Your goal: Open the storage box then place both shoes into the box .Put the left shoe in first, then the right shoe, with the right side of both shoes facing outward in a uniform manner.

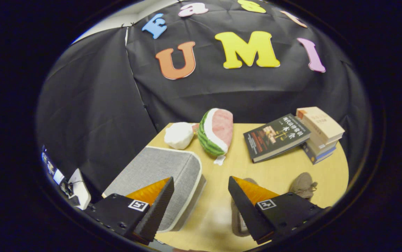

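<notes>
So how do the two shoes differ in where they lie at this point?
One shoe lies just beyond and partly behind the right finger of the open gripper, near the grey storage box. The other shoe sits farther out past that finger, nearer the books, laces showing. Both are taupe, resting on the table, outside the closed box.

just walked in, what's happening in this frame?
A person is holding a handheld gripper above a wooden table, fingers spread open with nothing between them. The grey fabric storage box sits under the left finger with its lid still shut. Two brownish shoes lie by the right finger: one shoe partly hidden under it, the other shoe just beyond it. Farther back are a watermelon-slice plush, a white plush and some books. Nothing has been packed yet.
</notes>
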`<state>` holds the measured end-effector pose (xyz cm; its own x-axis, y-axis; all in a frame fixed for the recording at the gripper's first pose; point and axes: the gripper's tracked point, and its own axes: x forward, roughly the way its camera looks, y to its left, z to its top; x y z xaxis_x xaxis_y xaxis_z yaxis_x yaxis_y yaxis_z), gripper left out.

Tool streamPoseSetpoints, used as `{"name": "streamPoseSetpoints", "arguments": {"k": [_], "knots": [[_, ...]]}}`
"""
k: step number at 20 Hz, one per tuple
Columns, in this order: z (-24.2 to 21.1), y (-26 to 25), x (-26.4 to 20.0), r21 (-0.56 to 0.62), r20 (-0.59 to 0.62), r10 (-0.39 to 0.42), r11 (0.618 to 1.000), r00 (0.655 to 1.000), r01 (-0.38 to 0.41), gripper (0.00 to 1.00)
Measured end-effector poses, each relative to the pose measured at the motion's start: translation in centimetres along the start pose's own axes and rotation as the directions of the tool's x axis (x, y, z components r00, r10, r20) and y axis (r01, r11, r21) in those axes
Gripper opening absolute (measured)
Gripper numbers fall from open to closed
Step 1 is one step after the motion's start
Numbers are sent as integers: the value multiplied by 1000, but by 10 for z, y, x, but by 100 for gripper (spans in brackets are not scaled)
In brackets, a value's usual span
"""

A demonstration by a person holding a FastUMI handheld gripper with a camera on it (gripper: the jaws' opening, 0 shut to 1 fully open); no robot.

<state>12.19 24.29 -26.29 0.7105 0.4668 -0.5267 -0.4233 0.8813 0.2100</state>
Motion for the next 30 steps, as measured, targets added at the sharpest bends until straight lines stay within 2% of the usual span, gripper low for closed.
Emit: {"name": "streamPoseSetpoints", "arguments": {"k": [2, 7, 12, 14, 16, 18, 20, 22, 24, 30], "knots": [[-10, 13, 12, 31, -32, 43, 999, 999, -42, 95], [-31, 15, 39, 92, -110, 74, 994, 991, -64, 95], [-39, 17, 44, 171, -122, 130, 979, 984, -108, 95], [-38, 18, 41, 186, -133, 132, 977, 982, -106, 83], [-39, 26, 41, 235, -145, 174, 962, 974, -136, 69], [-37, 35, 39, 277, -153, 206, 948, 966, -158, 41], [-36, 37, 37, 262, -171, 182, 956, 968, -133, 12], [-35, 39, 35, 273, -191, 160, 956, 969, -104, 5], [-32, 46, 28, 356, -214, 168, 931, 962, -84, 1], [10, 74, 0, 411, -184, 173, 908, 968, -84, 1]]}}
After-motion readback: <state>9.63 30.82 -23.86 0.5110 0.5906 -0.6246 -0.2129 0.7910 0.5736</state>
